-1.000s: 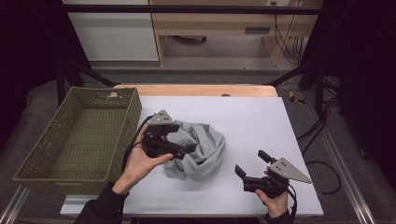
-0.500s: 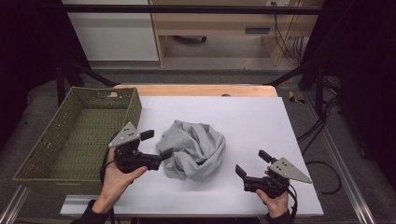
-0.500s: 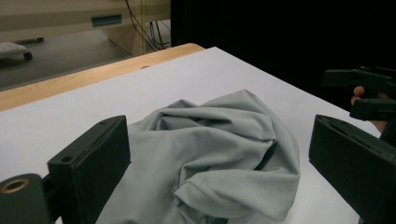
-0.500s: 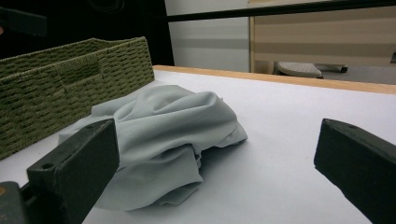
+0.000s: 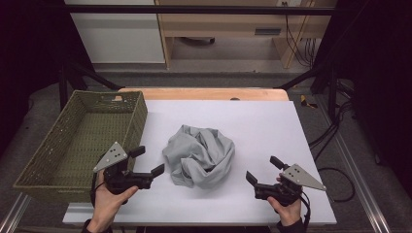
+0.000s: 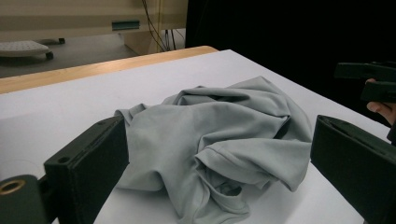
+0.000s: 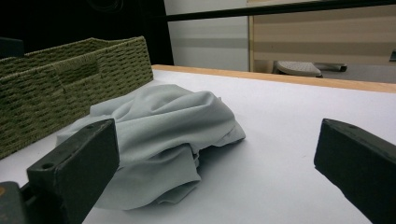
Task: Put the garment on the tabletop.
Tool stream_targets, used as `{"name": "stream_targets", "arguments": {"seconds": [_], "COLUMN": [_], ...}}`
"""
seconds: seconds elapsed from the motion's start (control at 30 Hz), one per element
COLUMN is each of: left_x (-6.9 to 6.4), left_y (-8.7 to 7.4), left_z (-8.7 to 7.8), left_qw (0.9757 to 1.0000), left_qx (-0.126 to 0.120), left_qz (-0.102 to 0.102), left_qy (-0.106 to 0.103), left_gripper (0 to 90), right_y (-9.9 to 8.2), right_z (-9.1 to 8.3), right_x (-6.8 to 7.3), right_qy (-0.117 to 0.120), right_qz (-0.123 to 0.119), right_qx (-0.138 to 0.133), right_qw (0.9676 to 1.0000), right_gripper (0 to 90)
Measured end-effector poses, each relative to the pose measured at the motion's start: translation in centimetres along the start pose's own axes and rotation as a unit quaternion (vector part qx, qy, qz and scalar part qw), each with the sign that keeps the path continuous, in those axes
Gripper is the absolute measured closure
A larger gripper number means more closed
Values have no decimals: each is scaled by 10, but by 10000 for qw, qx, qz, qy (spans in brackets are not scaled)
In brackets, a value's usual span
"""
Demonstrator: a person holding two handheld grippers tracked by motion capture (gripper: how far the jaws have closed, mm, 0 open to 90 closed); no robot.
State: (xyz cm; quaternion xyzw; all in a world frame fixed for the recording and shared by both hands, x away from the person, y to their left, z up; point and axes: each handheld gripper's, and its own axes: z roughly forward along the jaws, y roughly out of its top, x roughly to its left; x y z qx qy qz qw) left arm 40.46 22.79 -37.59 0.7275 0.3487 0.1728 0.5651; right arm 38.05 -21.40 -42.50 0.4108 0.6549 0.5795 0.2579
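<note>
Near edge: left gripper (image 5: 147, 161) and right gripper (image 5: 263, 169), both held above the table (image 5: 272, 121), jaws spread wide, nothing in them. Between them, a bit farther: crumpled grey shirt (image 5: 200, 155) mid-table, touching neither. Far left: green basket (image 5: 77, 138).

Cloth mid-table, basket at the left edge, a gripper either side.
The cloth (image 5: 200, 156) lies bunched on the table (image 5: 272, 126), nearer its front edge. The basket (image 5: 80, 138) sits on the left edge. The left gripper (image 5: 145, 167) is between basket and cloth; the right gripper (image 5: 262, 170) is near the front right corner.
</note>
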Motion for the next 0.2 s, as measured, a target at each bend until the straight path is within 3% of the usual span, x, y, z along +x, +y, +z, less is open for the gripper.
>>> {"name": "stream_targets", "arguments": {"seconds": [0.1, 0.2], "left_x": [1, 3], "left_y": [-6, -11], "left_z": [-3, -6], "left_qw": [10000, 9999], "left_qx": [6, 2], "left_qz": [43, -71], "left_qy": [75, 82], "left_gripper": [39, 41], "right_y": [1, 2], "right_z": [-1, -2], "right_x": [0, 0], "right_qy": [9, -3], "right_qz": [-20, 5], "right_qx": [-30, -44], "right_qw": [10000, 10000], "right_gripper": [2, 2]}}
